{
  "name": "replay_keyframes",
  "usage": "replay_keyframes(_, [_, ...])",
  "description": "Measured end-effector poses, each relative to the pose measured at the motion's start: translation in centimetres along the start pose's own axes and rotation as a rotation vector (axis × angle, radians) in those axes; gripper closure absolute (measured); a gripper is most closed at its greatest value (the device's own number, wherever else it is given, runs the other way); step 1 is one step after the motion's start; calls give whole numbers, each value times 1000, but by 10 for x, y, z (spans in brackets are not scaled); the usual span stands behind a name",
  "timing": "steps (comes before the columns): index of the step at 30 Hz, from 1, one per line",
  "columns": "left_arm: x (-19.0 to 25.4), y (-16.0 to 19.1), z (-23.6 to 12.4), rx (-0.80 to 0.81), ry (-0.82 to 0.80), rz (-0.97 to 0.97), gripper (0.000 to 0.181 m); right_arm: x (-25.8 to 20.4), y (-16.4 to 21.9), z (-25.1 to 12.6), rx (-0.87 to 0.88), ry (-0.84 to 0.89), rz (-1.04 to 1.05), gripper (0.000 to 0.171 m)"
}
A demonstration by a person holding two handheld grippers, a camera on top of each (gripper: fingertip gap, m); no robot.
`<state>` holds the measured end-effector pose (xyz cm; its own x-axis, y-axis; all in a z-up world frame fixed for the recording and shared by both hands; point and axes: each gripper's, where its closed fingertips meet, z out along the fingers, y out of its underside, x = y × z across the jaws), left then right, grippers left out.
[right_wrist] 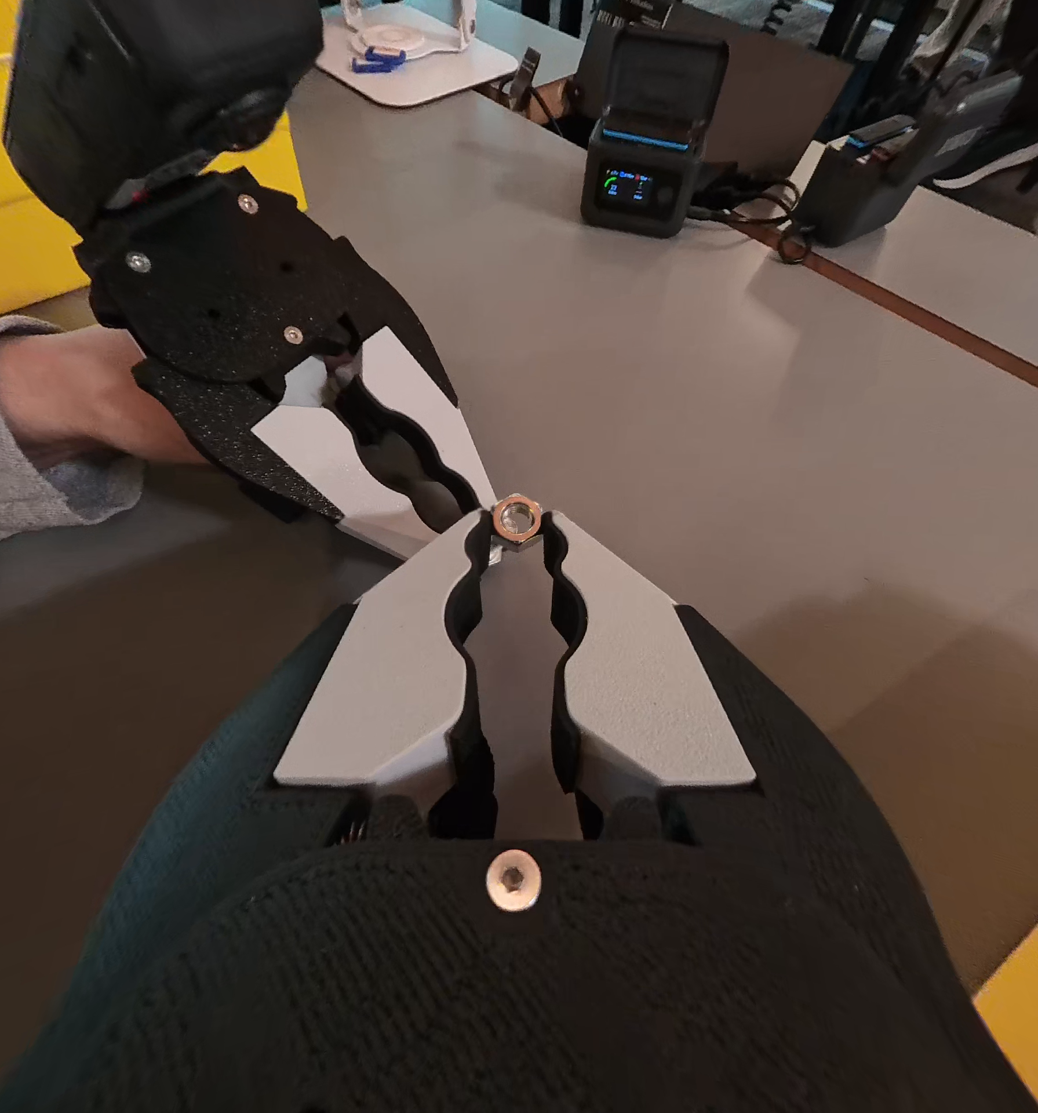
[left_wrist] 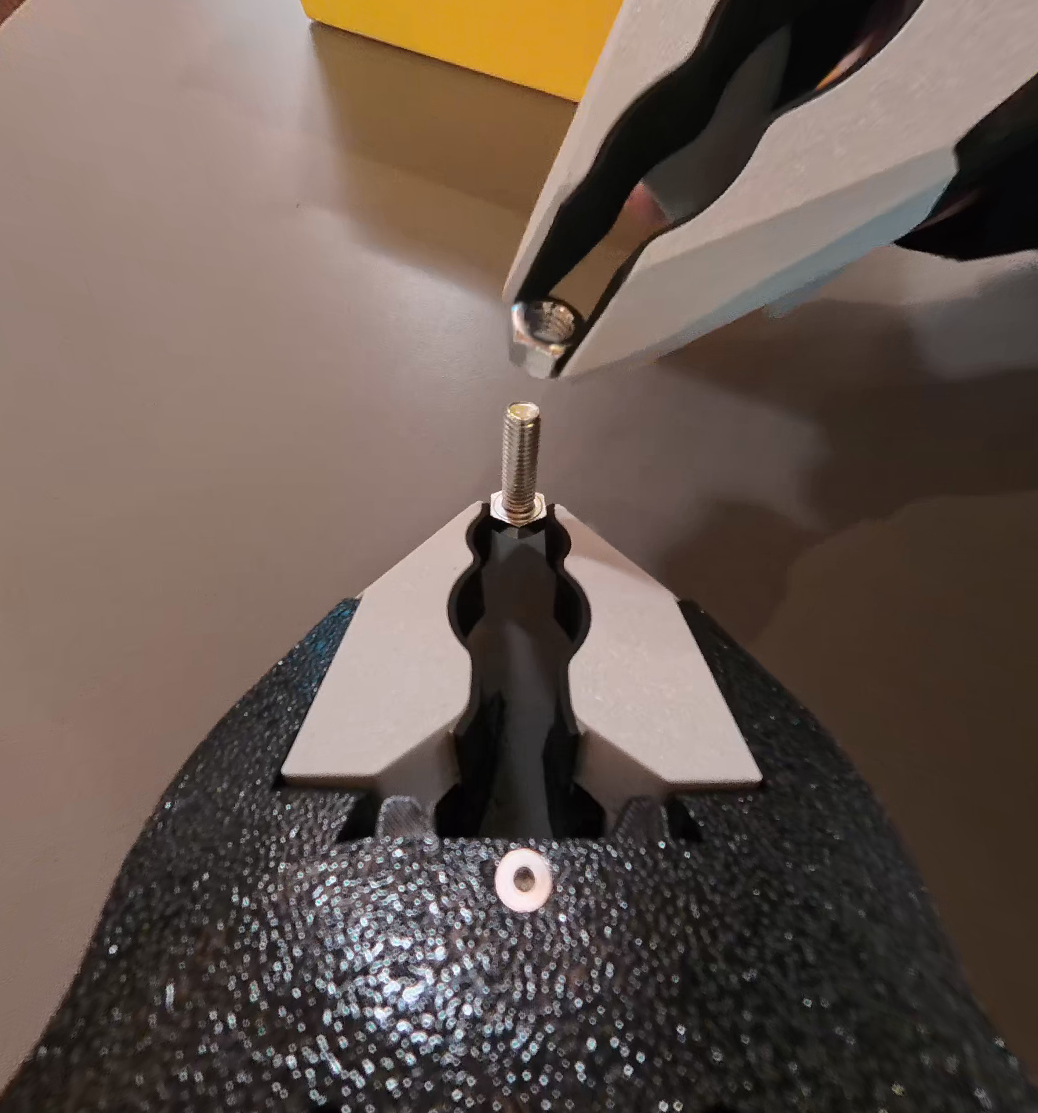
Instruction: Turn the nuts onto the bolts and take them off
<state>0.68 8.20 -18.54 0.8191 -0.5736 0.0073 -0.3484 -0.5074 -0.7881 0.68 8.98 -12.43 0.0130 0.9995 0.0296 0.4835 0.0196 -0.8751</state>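
Note:
My left gripper [left_wrist: 516,512] is shut on the head of a silver bolt [left_wrist: 519,461], whose threaded shaft stands upright out of the fingertips. My right gripper [right_wrist: 516,524] is shut on a silver hex nut [right_wrist: 516,519] at its fingertips. In the left wrist view the right gripper [left_wrist: 543,352] comes in from the upper right with the nut [left_wrist: 543,337] a short way above the bolt's tip, not touching it. In the right wrist view the left gripper [right_wrist: 444,524] comes in from the left, just under the nut; the bolt is hidden there.
Both grippers hover over a grey table [right_wrist: 685,421]. A yellow box [left_wrist: 462,42] stands at the back. A person's hand and grey sleeve [right_wrist: 22,433] hold the left gripper. Dark devices with cables [right_wrist: 643,174] and a white tray [right_wrist: 414,66] sit at the far side. The left gripper's tips are roughly 6 centimetres from the right gripper's.

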Motion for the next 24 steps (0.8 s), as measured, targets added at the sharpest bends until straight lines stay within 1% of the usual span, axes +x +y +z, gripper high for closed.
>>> replay_keyframes(6, [0,0,0,0,4,2,165,-3,8,10,-2,-56,46,155])
replay_keyframes(9, [0,0,0,0,6,2,165,-5,10,13,29,-84,106,155])
replay_keyframes(24, [-1,0,-1,-1,-9,-11,165,-2,13,13,120,-197,302,155])
